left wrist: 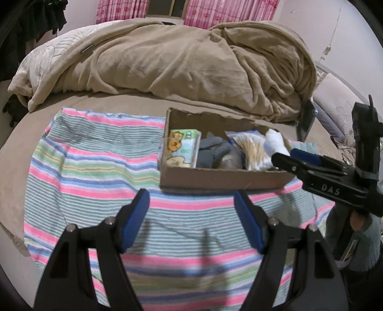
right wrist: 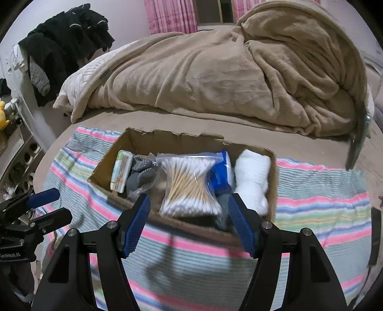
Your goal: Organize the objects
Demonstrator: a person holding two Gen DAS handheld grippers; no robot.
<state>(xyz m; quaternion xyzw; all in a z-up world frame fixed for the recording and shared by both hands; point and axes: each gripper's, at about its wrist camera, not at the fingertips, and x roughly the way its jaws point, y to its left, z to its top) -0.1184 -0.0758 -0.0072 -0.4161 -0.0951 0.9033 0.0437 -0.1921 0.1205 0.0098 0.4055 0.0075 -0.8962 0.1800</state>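
A cardboard box sits on a striped towel on the bed. In it lie a tissue pack with cartoon bears, grey socks, a clear bag of cotton swabs, a blue packet and a white roll of cloth. My left gripper is open and empty over the towel in front of the box. My right gripper is open and empty at the box's near edge; it also shows in the left wrist view.
A rumpled tan blanket is heaped on the bed behind the box. Dark clothes hang at the far left. Pink curtains hang behind. A dark stand leans at the blanket's right end.
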